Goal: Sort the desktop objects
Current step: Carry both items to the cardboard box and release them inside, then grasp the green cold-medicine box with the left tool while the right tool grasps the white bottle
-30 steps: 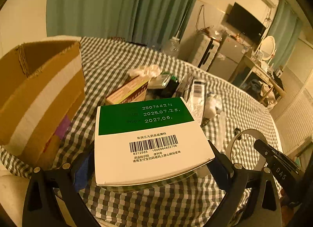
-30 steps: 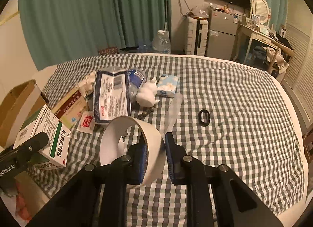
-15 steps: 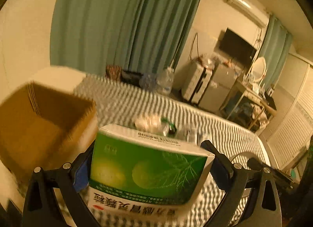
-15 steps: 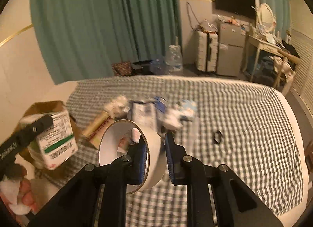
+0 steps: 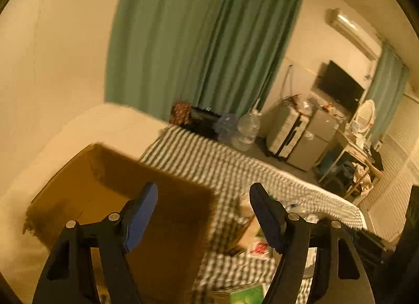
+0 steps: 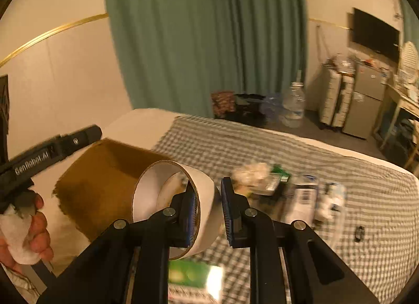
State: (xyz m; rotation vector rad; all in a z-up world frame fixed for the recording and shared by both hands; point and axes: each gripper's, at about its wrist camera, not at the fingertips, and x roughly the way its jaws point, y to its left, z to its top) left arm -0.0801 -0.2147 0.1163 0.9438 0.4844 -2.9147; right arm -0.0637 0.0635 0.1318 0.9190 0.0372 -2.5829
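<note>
A: L wrist view first. What's the left gripper got?

B: Nothing. Jaws have just been closing some but are wide apart w/ empty air between. They hang over the cardboard box, open top facing up. A green medicine box shows at the bottom edge, right of the carton wall. Can't tell if it's lying on the checked bed cover or mid-air, too blurred.

A: R wrist view?

B: Right gripper is nearly closed, pinching the wall of the tape roll: one jaw inside the ring, one outside. Ring hole faces back toward the cam and a bit left, so its axis runs roughly along the jaws.

A: And the carton from there?

B: Cardboard box sits left of and beyond the jaws; the roll overlaps its near right rim. Green medicine box is under the jaws, outside the carton. Other clutter is off to the right on the bed.

A: So?

B: Prob. the roll needs to go further left over the opening before letting go. Right hand is the one placed for it.
</note>
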